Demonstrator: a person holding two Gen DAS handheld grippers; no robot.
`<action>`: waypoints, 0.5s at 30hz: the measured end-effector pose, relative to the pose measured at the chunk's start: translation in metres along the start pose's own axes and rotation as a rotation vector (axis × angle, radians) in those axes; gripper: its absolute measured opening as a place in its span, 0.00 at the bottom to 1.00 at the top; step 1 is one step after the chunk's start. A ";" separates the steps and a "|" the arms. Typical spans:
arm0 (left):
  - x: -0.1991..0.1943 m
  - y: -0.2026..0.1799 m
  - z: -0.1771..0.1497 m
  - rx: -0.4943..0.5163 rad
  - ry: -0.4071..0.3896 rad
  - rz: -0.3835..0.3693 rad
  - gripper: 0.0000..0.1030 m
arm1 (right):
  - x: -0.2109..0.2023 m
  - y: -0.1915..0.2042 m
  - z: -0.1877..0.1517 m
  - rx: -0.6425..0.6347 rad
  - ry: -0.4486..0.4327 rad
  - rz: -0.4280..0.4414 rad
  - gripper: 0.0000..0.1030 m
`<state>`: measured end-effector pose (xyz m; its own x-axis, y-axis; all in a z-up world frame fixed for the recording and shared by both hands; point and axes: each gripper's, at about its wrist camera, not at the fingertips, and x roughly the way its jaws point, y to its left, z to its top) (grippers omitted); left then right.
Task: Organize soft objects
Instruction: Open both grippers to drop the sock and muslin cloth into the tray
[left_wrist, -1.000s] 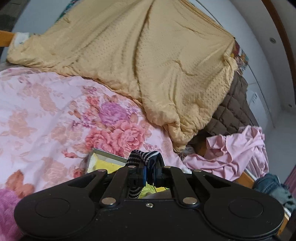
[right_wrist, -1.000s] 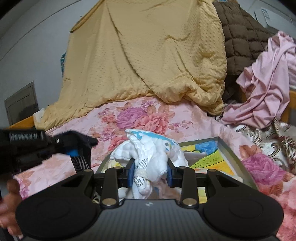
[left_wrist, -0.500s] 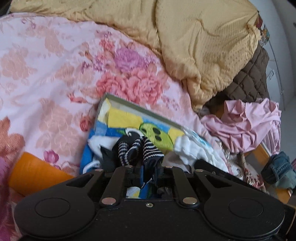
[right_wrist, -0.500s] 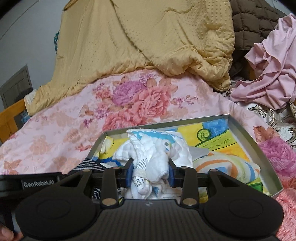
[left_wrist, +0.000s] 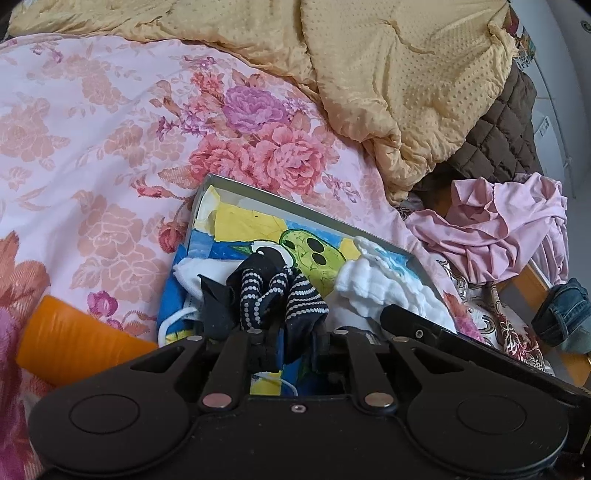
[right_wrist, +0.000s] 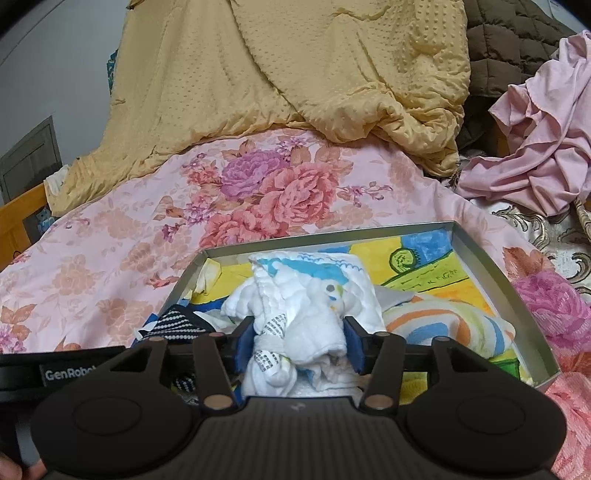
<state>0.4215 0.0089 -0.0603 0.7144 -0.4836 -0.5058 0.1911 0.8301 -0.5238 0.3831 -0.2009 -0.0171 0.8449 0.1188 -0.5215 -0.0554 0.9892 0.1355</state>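
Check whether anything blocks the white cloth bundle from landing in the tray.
Nothing visible does. The white cloth bundle already sits low inside the tray, between the opening jaws of the right hand-held gripper, resting on cloths already there.

A bed is carrying everything here, and its pink floral bedspread (right_wrist: 155, 229) is spreading across the near and left side. A yellow dotted quilt (right_wrist: 295, 74) is lying heaped across the far part, with a brown quilted blanket (right_wrist: 509, 40) bunching at the far right beside it. A crumpled pink garment (right_wrist: 543, 147) is resting on the right. A shallow metal tray (right_wrist: 491, 273) with a bright cartoon lining is sitting on the bedspread in the near middle. An orange object (left_wrist: 77, 339) is lying near left, just beside the tray.
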 end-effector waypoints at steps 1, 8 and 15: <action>0.000 0.000 0.000 0.004 0.003 0.000 0.17 | 0.000 -0.001 0.000 0.005 0.002 0.001 0.55; -0.005 -0.011 -0.009 0.069 0.004 0.036 0.31 | 0.002 -0.003 0.000 0.008 0.026 -0.002 0.69; -0.006 -0.016 -0.012 0.096 0.015 0.074 0.39 | -0.001 -0.009 0.000 0.045 0.030 0.001 0.74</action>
<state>0.4056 -0.0048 -0.0573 0.7188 -0.4237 -0.5511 0.2023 0.8860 -0.4173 0.3821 -0.2103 -0.0180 0.8283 0.1230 -0.5466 -0.0319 0.9844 0.1732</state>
